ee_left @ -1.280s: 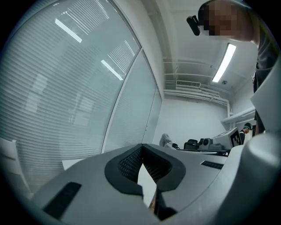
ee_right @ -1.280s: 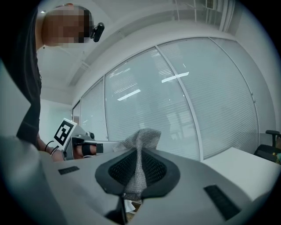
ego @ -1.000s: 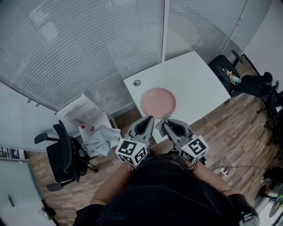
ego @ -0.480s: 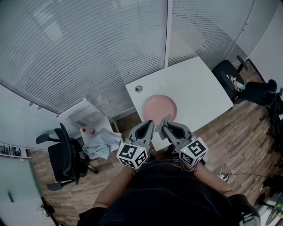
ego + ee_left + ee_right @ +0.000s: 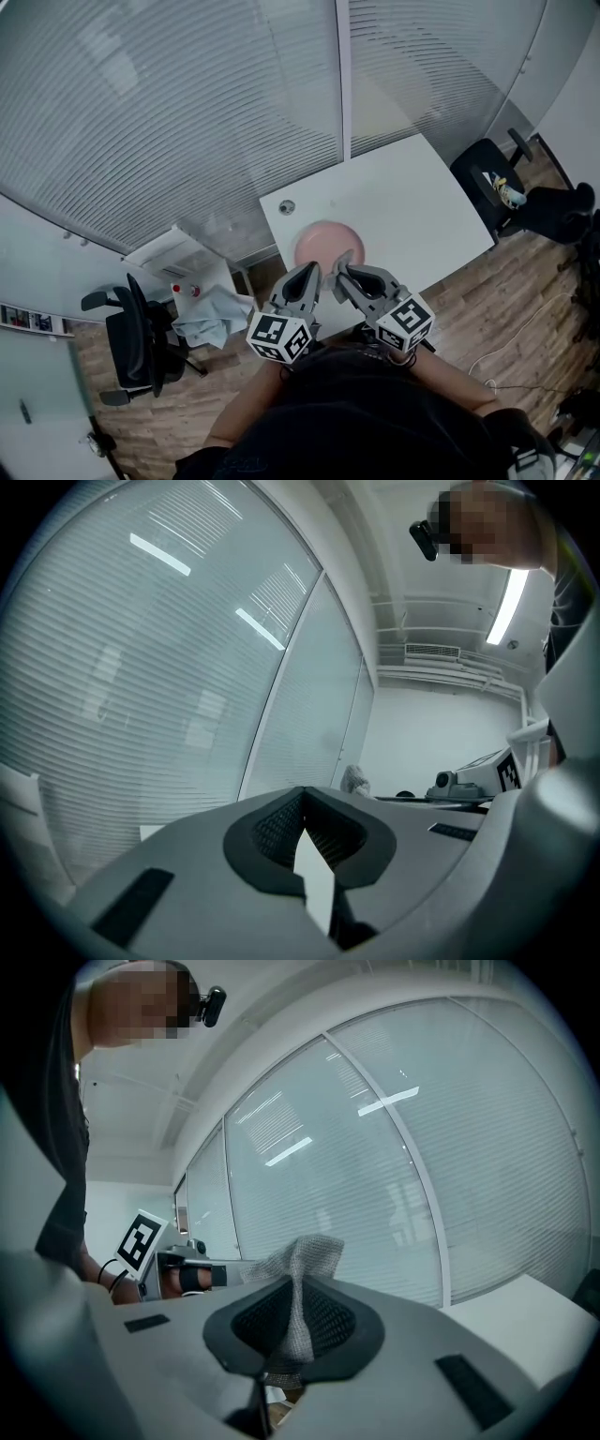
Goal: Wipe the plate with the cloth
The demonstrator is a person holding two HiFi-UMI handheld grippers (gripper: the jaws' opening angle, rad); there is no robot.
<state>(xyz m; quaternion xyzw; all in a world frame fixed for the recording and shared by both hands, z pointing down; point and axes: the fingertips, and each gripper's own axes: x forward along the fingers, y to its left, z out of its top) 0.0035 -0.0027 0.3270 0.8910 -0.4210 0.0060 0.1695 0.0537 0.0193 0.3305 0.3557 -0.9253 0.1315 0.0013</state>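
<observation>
Plate (image 5: 323, 246): one, pink, round and smooth, lying on the white rectangular table (image 5: 412, 202) near its closer edge, directly ahead of both tools.

Head view: your two grippers sit side by side, just apart, pointing at the plate; left gripper (image 5: 307, 270) at left, right gripper (image 5: 345, 269) at right, each bearing one marker cube; a grey scrap of cloth (image 5: 347, 255) pokes from the right tips at the plate's near rim; whether it touches cannot be told; a black office chair (image 5: 131, 328) stands at left and a second chair (image 5: 483, 164) at right, both on the wood-pattern floor (image 5: 506, 281).

Left gripper view: left gripper (image 5: 302, 799) points nearly level along the slatted glass wall (image 5: 141, 686); its dark ribbed pads are pressed together with nothing between them.

Right gripper view: right gripper (image 5: 292, 1288) is likewise nearly level, pinching the single cloth (image 5: 305, 1260), a coarse grey mesh that stands in a crumpled peak above the pads.
</observation>
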